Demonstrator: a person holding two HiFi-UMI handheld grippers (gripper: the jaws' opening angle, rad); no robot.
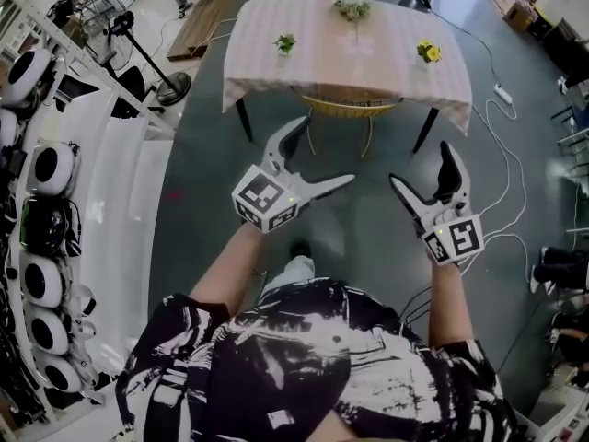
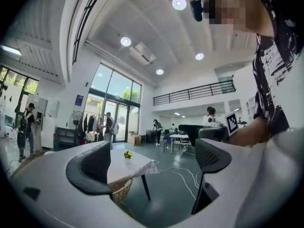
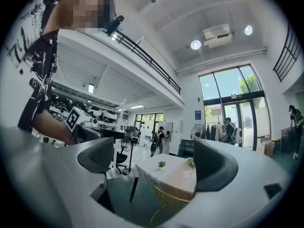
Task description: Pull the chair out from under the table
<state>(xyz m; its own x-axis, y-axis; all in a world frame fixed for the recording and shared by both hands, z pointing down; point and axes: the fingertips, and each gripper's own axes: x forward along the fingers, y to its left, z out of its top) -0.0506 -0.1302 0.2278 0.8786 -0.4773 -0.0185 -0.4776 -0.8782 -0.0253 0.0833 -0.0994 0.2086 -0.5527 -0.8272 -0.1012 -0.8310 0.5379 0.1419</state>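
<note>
Currently the left claw (image 1: 323, 152) and right claw (image 1: 421, 165) are both spread wide and empty, well apart from the chair (image 1: 350, 109) — tucked under the counter (image 1: 368, 55) straight ahead, its curved back facing them, slightly nearer the left claw.

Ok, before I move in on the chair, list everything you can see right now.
table: one, pale checked cloth, top centre
chair: one, yellow wicker, tucked under the table's near edge
flower pots: three, green, whitish, yellow, on the tabletop
standing fan: one, black, left of the table
power strip: one, white, cable trailing, floor right of the table
round units: several, white, racked along the left edge
left claw: white, open, empty, short of the chair
right claw: white, open, empty
shirt: black-and-white, bottom
</note>
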